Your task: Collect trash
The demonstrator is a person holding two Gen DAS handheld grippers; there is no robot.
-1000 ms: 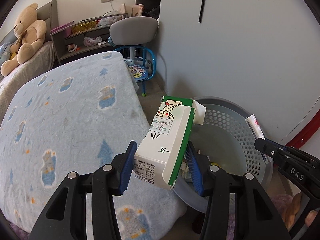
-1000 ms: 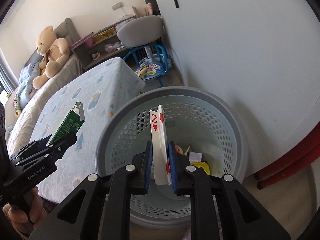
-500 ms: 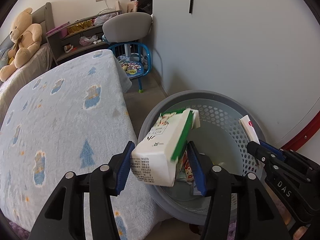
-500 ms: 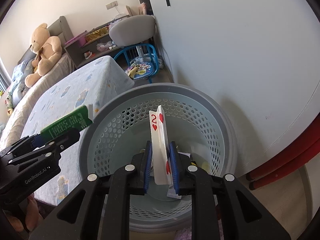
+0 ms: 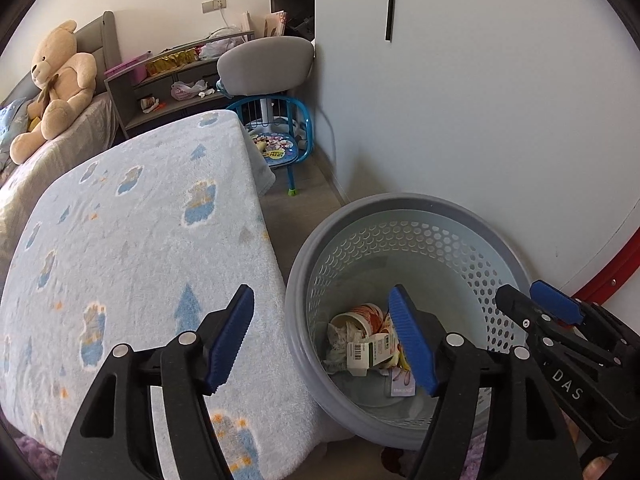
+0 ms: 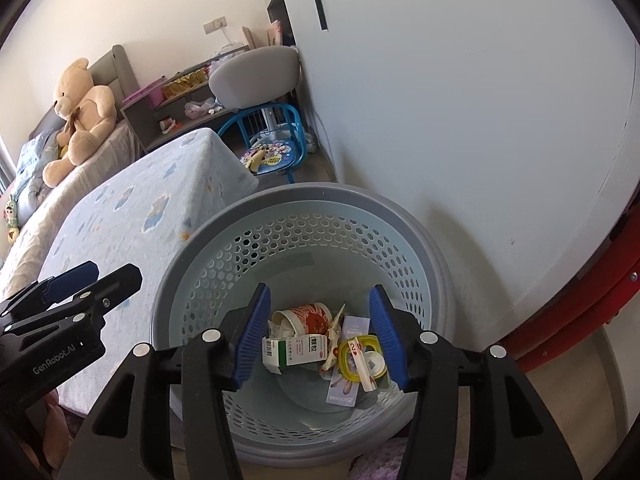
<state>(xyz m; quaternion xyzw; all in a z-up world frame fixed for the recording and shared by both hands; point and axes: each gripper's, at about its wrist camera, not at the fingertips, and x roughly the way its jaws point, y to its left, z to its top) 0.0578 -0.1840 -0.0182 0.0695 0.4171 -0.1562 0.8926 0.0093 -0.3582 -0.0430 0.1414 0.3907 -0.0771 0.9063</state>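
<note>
1. Bedroom floor by a pale wall, left wrist view: grey basket (image 5: 384, 216) beside the blue blanket (image 5: 140, 232). Left gripper (image 5: 324, 336) jaws opening, nothing between them; milk carton (image 5: 370, 354) lies in the basket.
2. Right wrist view: right gripper (image 6: 322, 334) jaws opening, empty; playing card (image 6: 362, 364) lies among the trash. Drop step looks finished; next move calls for finding more litter.

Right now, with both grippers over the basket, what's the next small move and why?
Probably lift both grippers back up and away. The left gripper and right gripper are opening with nothing between their jaws. The carton and the playing card lie at the bottom of the basket with the other trash, so nothing is left to release here.
</note>
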